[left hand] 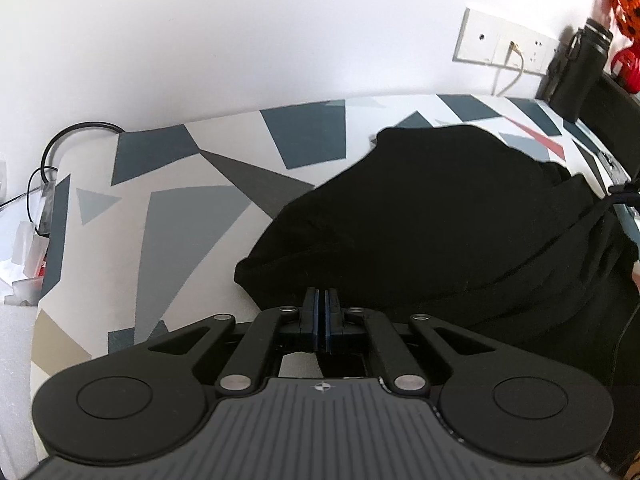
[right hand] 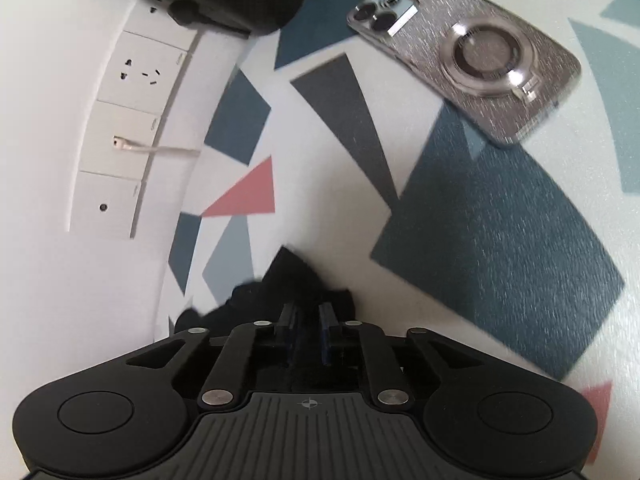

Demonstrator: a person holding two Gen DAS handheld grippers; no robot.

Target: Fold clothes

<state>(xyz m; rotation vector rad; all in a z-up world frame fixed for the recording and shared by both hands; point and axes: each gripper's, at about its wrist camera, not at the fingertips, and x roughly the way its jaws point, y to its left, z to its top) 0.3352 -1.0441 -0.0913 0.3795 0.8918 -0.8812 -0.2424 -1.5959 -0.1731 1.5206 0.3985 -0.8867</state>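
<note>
With both jaws clamped on the crumpled black cloth garment (left hand: 420, 208) at centre-right on the patterned desk (left hand: 180, 208), left gripper (left hand: 321, 320) and right gripper (right hand: 308, 324) should lift evenly, pulling taut.

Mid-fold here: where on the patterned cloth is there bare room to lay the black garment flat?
Free: the geometric-patterned tablecloth left of the black garment, out to the white wall. Crowded: the far right corner with the black water bottle, and, in the right wrist view, the glittery silver phone.
</note>
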